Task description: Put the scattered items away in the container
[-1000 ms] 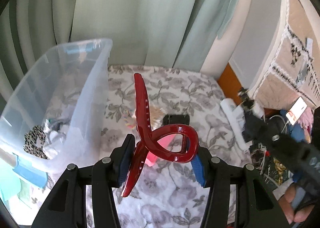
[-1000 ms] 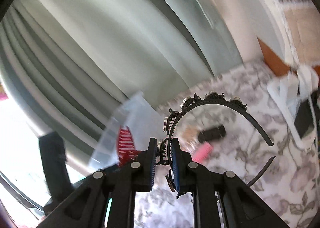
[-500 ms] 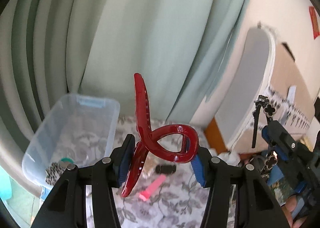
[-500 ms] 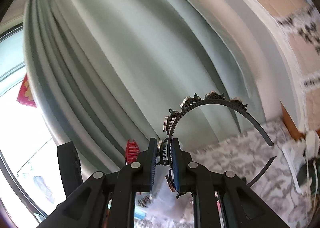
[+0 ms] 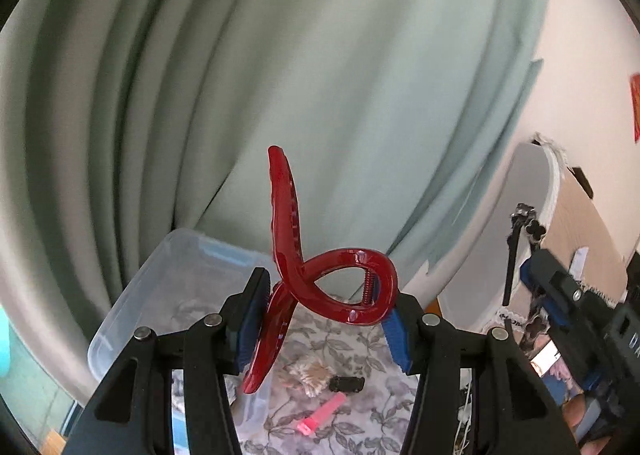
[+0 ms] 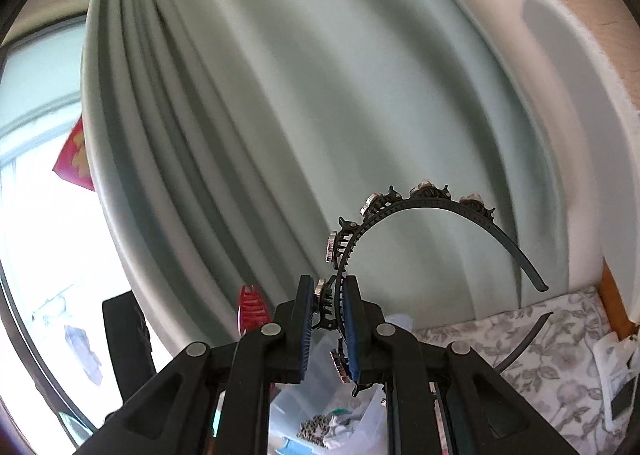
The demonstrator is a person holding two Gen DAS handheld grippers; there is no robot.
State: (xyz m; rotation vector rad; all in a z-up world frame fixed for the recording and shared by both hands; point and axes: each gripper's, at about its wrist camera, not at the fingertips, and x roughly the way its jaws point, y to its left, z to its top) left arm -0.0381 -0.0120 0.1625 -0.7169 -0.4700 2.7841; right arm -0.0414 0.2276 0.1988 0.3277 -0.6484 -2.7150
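Two grippers each carry one item above the bed. At lower centre of the left wrist view, the left gripper is clamped on a red claw clip, its blue pads pressing the clip's looped handle from both sides. At lower centre of the right wrist view, the right gripper is clamped, jaws nearly together, on a black headband near one end, so that the arc rises toward the right of the frame.

We judge the step in hand to be the carry to the bin, which lies at lower left of the left view. To do it well, we bring each item squarely over the bin's open mouth and lower it inside before parting the jaws; the headband's long free end could catch the rim, so we would lead with that end. Releasing one item at a time keeps the grippers from colliding.

On the floral cover a pink clip, a black clip and a fuzzy item lie near one another, not yet tidied.

Much of the bin is hidden behind the fingers in both views; its contents show only as a spotted patch. The right edge of the left view is cluttered and hard to read.
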